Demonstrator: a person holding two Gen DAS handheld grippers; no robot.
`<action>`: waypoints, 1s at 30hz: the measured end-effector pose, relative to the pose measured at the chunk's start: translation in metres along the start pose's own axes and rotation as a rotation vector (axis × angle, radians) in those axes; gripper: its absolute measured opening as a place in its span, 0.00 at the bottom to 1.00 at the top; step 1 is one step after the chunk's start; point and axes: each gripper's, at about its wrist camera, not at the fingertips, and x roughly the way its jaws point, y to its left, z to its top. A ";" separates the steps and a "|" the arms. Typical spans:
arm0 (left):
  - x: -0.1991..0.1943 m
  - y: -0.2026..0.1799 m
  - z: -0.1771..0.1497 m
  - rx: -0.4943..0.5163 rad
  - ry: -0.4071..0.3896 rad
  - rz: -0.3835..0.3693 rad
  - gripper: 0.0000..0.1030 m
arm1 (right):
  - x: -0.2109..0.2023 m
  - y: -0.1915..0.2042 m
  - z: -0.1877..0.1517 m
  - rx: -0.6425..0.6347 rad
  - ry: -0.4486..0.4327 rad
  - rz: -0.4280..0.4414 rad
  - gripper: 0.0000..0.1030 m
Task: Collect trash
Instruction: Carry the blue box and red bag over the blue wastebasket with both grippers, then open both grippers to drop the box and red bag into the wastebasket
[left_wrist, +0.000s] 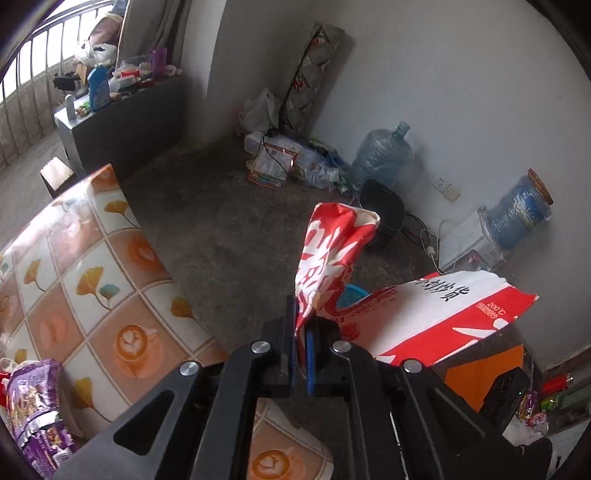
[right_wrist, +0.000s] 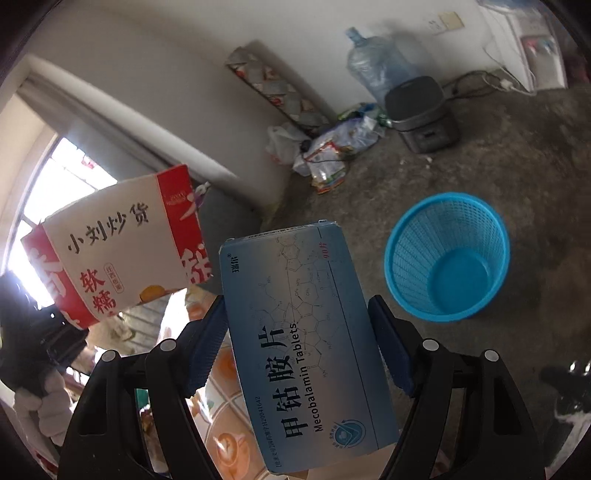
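My left claw (left_wrist: 301, 354) is clenched on a crumpled corner of a red and white paper bag (left_wrist: 436, 317); the pinched part twists upward between the blue pads while the wider printed panel spreads off to the right, in the air over the floor. From the right wrist view I see the same paper bag (right_wrist: 118, 243) held up at left, in front of the bright window (right_wrist: 48, 192), with the left claw only a dark blur at the edge below it.

My right claw (right_wrist: 299, 343) is grasping a blue pill box (right_wrist: 306, 339) across its width, one pad on each long side, the box tilted with its far end leaning left. Past it, to the right and lower down, a blue basket (right_wrist: 402, 266) stands upright on the grey floor (right_wrist: 517, 166), well apart from the box. In the left view only a sliver of that basket (left_wrist: 352, 293) peeks out behind the bag.

Under both claws lies the counter (left_wrist: 92, 266) with its tiled leaf and coffee-cup pattern, and a purple packet (left_wrist: 33, 406) rests at its near left edge. Against the far wall I make out a big water jug (right_wrist: 380, 66), a dark square appliance (right_wrist: 421, 110) beside it, and a heap of plastic wrappers (right_wrist: 332, 151) in the corner
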 end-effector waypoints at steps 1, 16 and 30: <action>0.018 -0.005 0.001 -0.016 0.044 -0.018 0.04 | 0.004 -0.011 0.005 0.047 -0.005 -0.010 0.70; 0.220 -0.071 -0.007 -0.174 0.364 -0.114 0.35 | 0.093 -0.163 0.063 0.502 0.037 -0.149 0.74; 0.115 -0.074 -0.003 0.034 0.158 -0.120 0.41 | 0.047 -0.112 0.042 0.301 -0.072 -0.149 0.74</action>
